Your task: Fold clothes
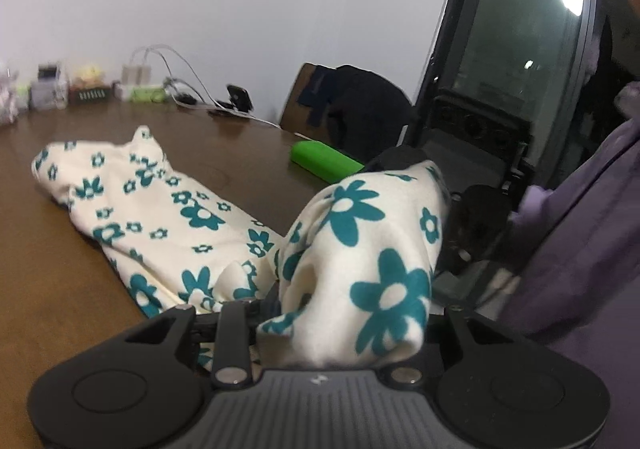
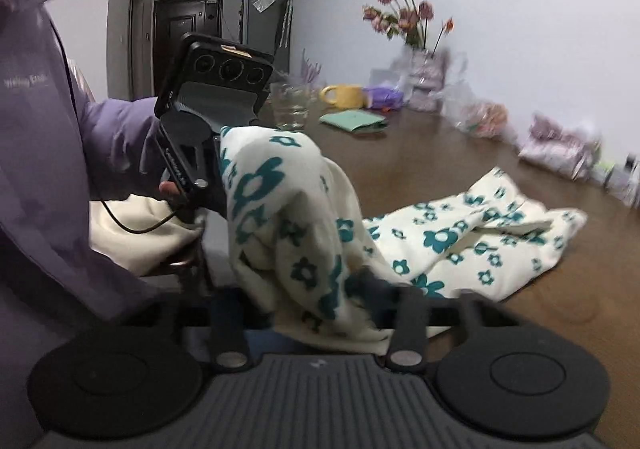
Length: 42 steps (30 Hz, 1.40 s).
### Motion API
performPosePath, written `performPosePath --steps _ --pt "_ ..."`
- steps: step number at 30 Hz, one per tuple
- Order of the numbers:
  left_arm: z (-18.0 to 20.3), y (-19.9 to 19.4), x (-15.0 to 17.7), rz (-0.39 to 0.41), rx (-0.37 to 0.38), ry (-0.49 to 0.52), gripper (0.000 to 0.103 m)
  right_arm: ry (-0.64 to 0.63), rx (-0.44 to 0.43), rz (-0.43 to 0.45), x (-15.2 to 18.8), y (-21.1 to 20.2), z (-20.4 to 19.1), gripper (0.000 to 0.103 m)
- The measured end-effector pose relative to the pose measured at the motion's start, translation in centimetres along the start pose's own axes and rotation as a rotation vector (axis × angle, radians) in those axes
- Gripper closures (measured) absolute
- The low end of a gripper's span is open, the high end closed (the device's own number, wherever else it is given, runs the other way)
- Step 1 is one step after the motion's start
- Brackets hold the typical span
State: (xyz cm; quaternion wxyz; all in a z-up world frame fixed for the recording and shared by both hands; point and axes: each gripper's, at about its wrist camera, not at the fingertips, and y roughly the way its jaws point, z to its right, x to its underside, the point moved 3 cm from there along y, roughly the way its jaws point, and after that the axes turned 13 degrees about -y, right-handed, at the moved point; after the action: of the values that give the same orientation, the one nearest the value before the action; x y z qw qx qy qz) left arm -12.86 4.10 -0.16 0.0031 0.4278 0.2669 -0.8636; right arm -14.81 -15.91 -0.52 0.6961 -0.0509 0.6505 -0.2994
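Lifting the floral garment [image 2: 472, 237] off the table [image 2: 420, 165], your left gripper [image 1: 320, 313] and right gripper [image 2: 332, 313] each pinch its near edge; folding has barely begun.

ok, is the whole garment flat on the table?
No, the near end of the garment is lifted off the table between the two grippers.
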Motion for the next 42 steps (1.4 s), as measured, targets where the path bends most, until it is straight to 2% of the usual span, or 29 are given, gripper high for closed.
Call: performPosePath --steps 1,3,4,5,8,11,12,14,18,20,23,25,27,30,31,34,36,39,41,42 --pt "-0.2 -0.5 0.0 0.015 0.027 -0.026 0.069 0.052 -0.04 0.015 0.0 -0.2 0.4 0.082" --pt "-0.5 -1.6 -0.1 0.049 0.073 -0.078 0.059 0.21 -0.116 0.065 0.1 -0.7 2.0 0.083" --pt "-0.8 -2.0 -0.3 0.08 0.076 -0.099 0.049 0.296 -0.143 0.088 0.2 -0.9 3.0 0.083" --pt "-1.1 -2.3 -0.6 0.106 0.068 -0.121 0.044 0.384 -0.159 0.103 0.3 -0.9 4.0 0.084" --pt "-2.6 -2.6 -1.7 0.174 0.008 -0.214 0.044 0.613 -0.184 0.12 1.4 -0.4 6.7 0.084" --pt "-4.2 -1.8 -2.4 0.2 -0.085 -0.322 0.043 0.759 -0.147 0.096 2.2 0.4 8.2 0.079" --pt "-4.6 -1.5 -2.6 0.212 -0.127 -0.35 0.043 0.787 -0.125 0.085 2.4 0.6 8.5 0.076" --pt "-5.3 -1.0 -2.9 0.235 -0.202 -0.409 0.04 0.818 -0.077 0.081 2.7 0.7 8.9 0.077" --pt "-5.9 -1.7 -3.5 0.305 -0.202 -0.487 0.043 0.928 0.003 0.102 4.1 0.5 9.2 0.086" --pt "-5.8 -2.2 -3.8 0.339 -0.201 -0.498 0.043 0.941 0.032 0.12 4.0 0.2 8.6 0.088" --pt "-5.3 -1.8 -4.1 0.319 -0.203 -0.471 0.051 0.881 0.088 0.149 2.5 -0.4 7.2 0.09" --pt "-5.4 -0.9 -4.0 0.294 -0.234 -0.47 0.061 0.885 0.119 0.118 2.5 -0.1 7.1 0.09" --pt "-6.0 0.3 -3.7 0.272 -0.26 -0.503 0.061 0.891 0.151 0.075 2.9 0.4 7.1 0.09" --pt "-6.3 0.5 -3.5 0.294 -0.281 -0.505 0.046 0.881 0.198 0.054 2.8 0.3 6.7 0.088" --pt "-6.2 0.3 -3.5 0.304 -0.295 -0.494 0.038 0.867 0.219 0.052 2.6 0.1 6.5 0.082" --pt "-5.5 -0.8 -3.7 0.339 -0.345 -0.434 0.032 0.79 0.322 0.051 1.8 -1.4 5.6 0.062" --pt "-5.0 -0.8 -3.8 0.359 -0.372 -0.41 0.032 0.749 0.41 0.066 1.4 -2.7 5.6 0.06" --pt "-4.2 -0.9 -4.1 0.388 -0.411 -0.373 0.042 0.739 0.514 0.105 0.8 -3.7 6.4 0.058" --pt "-3.7 -1.0 -4.3 0.407 -0.438 -0.349 0.06 0.733 0.565 0.114 0.3 -3.4 7.2 0.055" --pt "-3.4 -1.1 -4.4 0.416 -0.451 -0.336 0.063 0.731 0.598 0.112 0.0 -3.1 7.5 0.053"
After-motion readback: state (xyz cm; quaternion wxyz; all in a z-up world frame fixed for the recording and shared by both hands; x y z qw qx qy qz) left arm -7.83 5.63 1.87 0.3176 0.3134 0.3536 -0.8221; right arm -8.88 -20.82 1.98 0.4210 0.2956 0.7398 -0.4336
